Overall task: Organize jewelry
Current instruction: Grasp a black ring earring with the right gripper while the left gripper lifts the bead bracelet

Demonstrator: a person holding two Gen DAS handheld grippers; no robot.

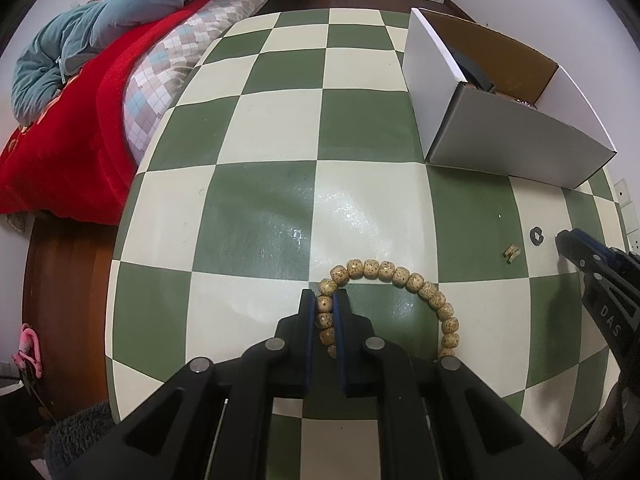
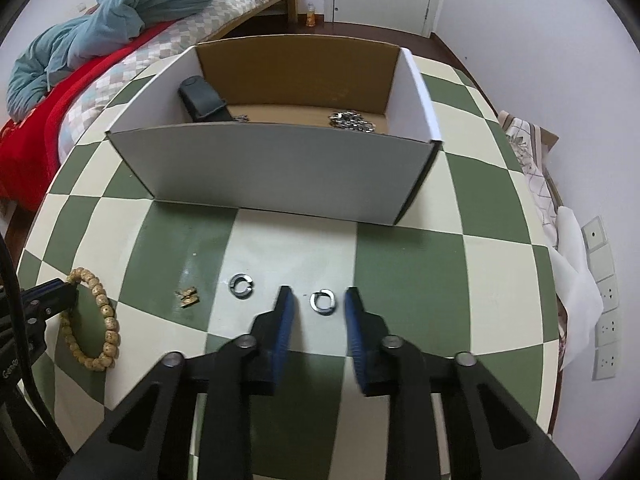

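At the left gripper (image 1: 325,297): blue pads pinched hard on one side of the bracelet (image 1: 400,276), no gap left beyond the beads. Clamped stretch in line with the fingers; nearest part of the loop hidden under the black gripper body. Round, tan, dark-speckled beads, matte, strung tight. Lies flat on the table (image 1: 260,232) toward its near edge, an oval loop curving off to the right of the fingers.

At the right gripper (image 2: 318,291): jaws apart, pads clear of the ring (image 2: 323,301) lying flat between the tips. Holds nothing. Small grey metal band, split by a little gap; direction of the gap hard to make out.

Just left of the left finger, a second ring (image 2: 240,284) of the same kind. Farther left, a small gold piece (image 2: 188,297), angular, shape too small to read.

Beyond these, toward the far edge, an open box (image 2: 280,168): white card outside, brown inside, long side across the view. Front wall hides most of the floor; only a dark pouch (image 2: 202,98) and a silvery chain heap (image 2: 352,120) show above it.

Glossy green-and-cream checked tabletop.
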